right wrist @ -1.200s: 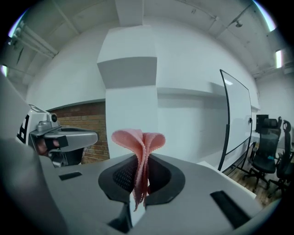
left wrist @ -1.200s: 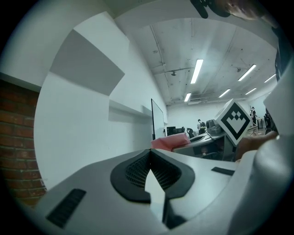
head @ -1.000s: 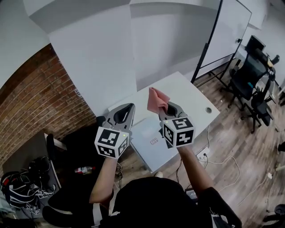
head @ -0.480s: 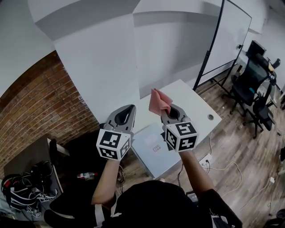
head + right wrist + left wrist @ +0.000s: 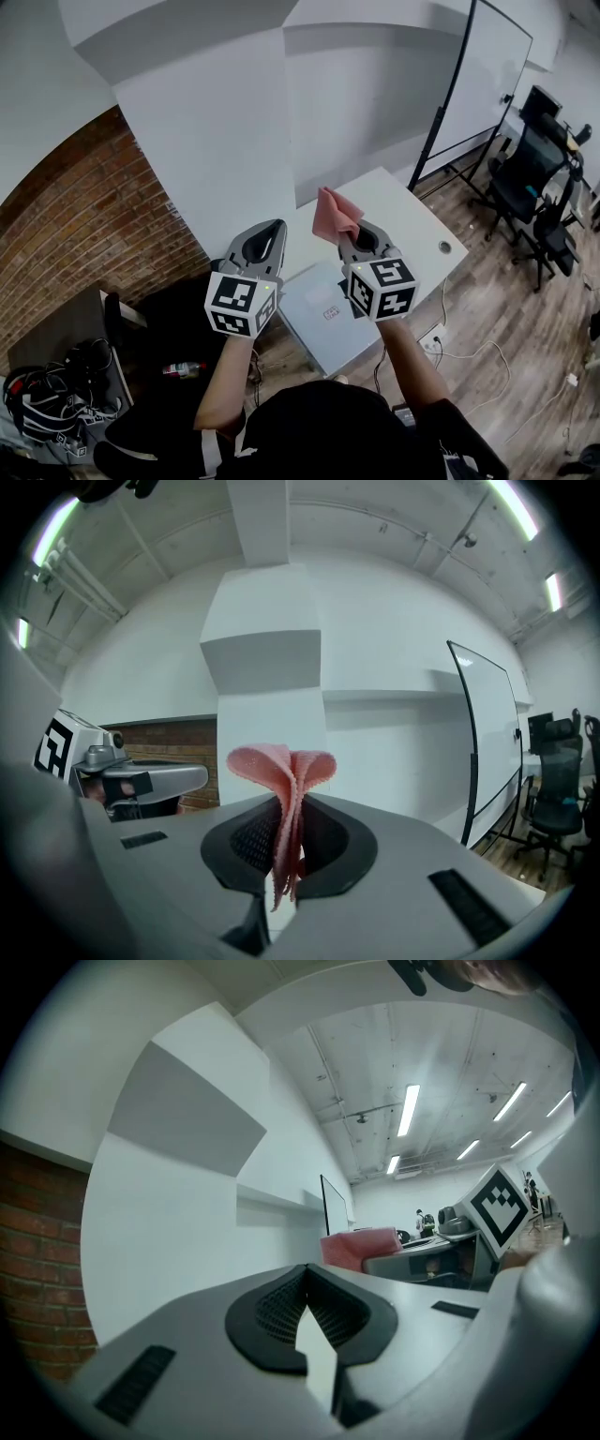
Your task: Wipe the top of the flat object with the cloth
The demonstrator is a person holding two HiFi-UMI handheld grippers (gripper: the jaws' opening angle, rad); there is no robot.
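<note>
Cloth (image 5: 334, 214): pink, folded, and being pinched by the right gripper (image 5: 342, 232). In the right gripper view the jaws are closing narrowly on the fabric. Its upper folds are fanning out above the pads and a frayed edge is hanging below them. In the head view the cloth is sitting high over the middle of the table (image 5: 412, 220), clear of its surface.

Flat object (image 5: 314, 314): a pale grey slab with a small mark on its top. It is lying flat on the near end of the table, below and between the 2 grippers. Nothing is touching it.

Left gripper (image 5: 277, 227): its own view is showing the 2 jaws pressed together with nothing between them. It is being held in the air off the left side of the table, level with the right gripper and just beside it. The 2 grippers are not touching.

The person's arms are reaching forward from the bottom of the head view, 1 hand on each gripper, and both marker cubes are facing the camera.

Surroundings: a whiteboard (image 5: 483, 80) is standing beyond the far right of the table. Office chairs (image 5: 539, 169) are standing further right of the table. A brick wall (image 5: 84, 216) is running well to the left of the table.
</note>
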